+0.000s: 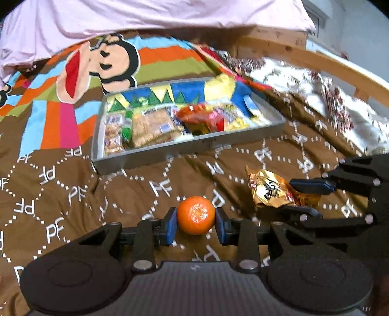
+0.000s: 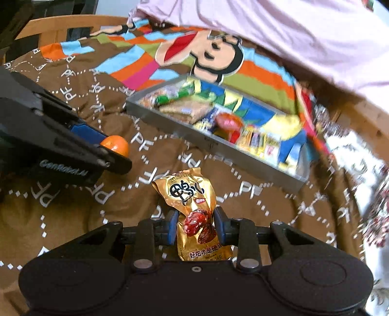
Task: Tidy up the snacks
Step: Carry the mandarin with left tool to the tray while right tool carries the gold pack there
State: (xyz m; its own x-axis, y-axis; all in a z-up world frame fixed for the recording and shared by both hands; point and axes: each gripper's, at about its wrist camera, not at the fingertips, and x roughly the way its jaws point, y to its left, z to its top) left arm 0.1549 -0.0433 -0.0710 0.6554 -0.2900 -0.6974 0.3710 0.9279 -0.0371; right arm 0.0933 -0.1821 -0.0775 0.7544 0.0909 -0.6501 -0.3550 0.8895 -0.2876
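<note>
While the left gripper clamps a small orange mandarin between its blue pads, the right gripper pinches a gold snack packet printed with red dates and dark characters. Both are held low over the bedding, the mandarin just to the left of the packet. Past them lies a shallow grey metal tray, its floor covered with wrapped snacks: biscuit packs at the left end, red and yellow wrappers toward the middle, and a blue and yellow bag along the far side. Individual labels in the tray are too blurred to read. Under everything spreads a brown quilt with white dotted lines and "PF" lettering, which turns into bright stripes with a cartoon monkey face farther back. A pale pink sheet lies across the top, a white floral cover lies to the right, and a wooden bed rail curves behind it.
</note>
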